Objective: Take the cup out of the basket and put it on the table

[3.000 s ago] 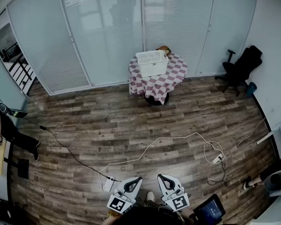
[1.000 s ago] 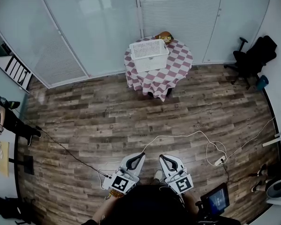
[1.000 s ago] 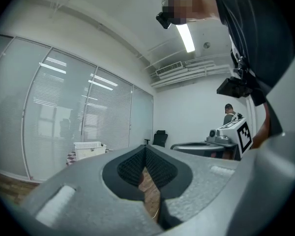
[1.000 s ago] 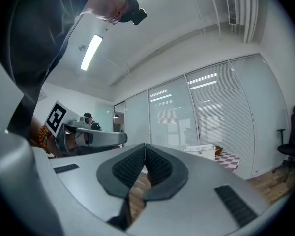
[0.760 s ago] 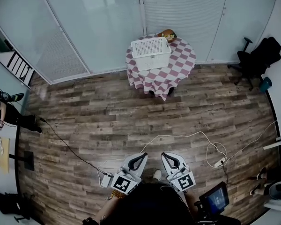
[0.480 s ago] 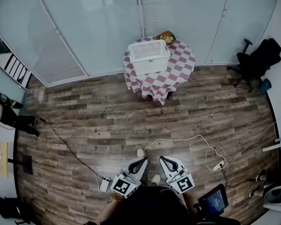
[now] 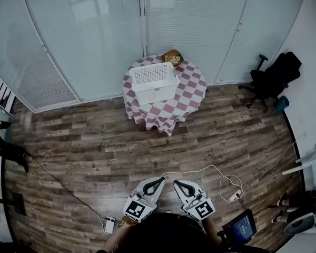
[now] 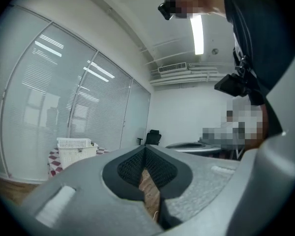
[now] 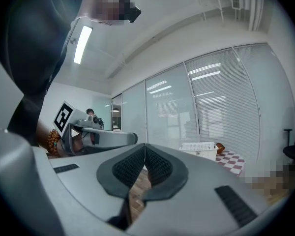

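Cup: cannot be made out in any view (the basket's walls hide whatever lies inside).
Basket: white basket (image 7: 154, 80) with pierced walls, upright on the table, on the side of the top nearer the glass wall. It shows small at the left of the left gripper view and to the right of centre in the right gripper view.
Table: round table (image 7: 192, 86) under a red-and-white checked cloth that hangs over its edge. It stands close to the glass wall, well apart from the person.
Brown object: a small brown object (image 7: 172, 56) lies on the table just behind the basket; what it is I cannot tell.
Left tongs: the left tongs (image 7: 157, 182) are held low in front of the person and point level toward the table. The jaws are together at the tips with nothing between them.
Right tongs: the right tongs (image 7: 176, 183) sit just beside the left pair and point the same way. The jaws are closed on nothing.
Floor: wooden floor (image 7: 95, 141) between the person and the table, with a white cable (image 7: 200, 170) looping across it near the tongs.
Chair: black office chair (image 7: 271, 78) to the right of the table.
Glass wall: glass wall (image 7: 95, 36) with blinds, behind the table.
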